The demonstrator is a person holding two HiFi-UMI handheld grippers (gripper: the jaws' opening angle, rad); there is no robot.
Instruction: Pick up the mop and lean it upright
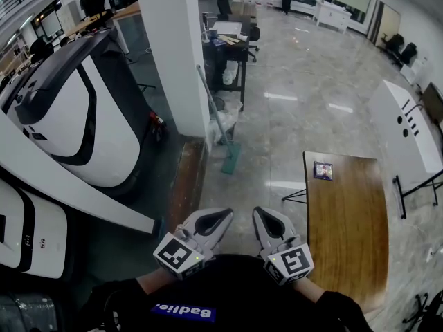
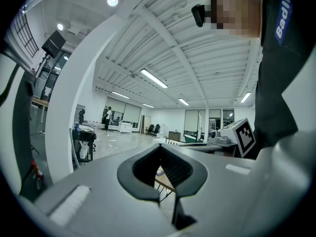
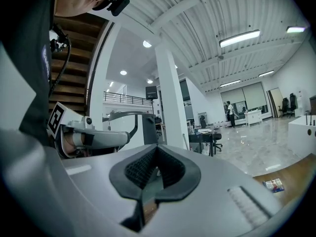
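Observation:
The mop (image 1: 216, 120) leans with its long grey handle against a white pillar (image 1: 181, 54). Its green head (image 1: 231, 158) rests on the glossy floor, well ahead of me. Both grippers are held close to my body at the bottom of the head view, far from the mop. My left gripper (image 1: 223, 215) is shut, with nothing between its dark pads (image 2: 170, 169). My right gripper (image 1: 260, 213) is shut too and holds nothing. In the left gripper view the mop's thin handle (image 2: 72, 149) shows beside the pillar.
A wooden table (image 1: 346, 220) stands right of me with a small card (image 1: 322, 171) on it. A large white-and-black pod (image 1: 76, 116) fills the left. A black cart (image 1: 228, 54) stands behind the pillar and a white cabinet (image 1: 405, 126) at the right. A person (image 3: 230, 113) stands far off.

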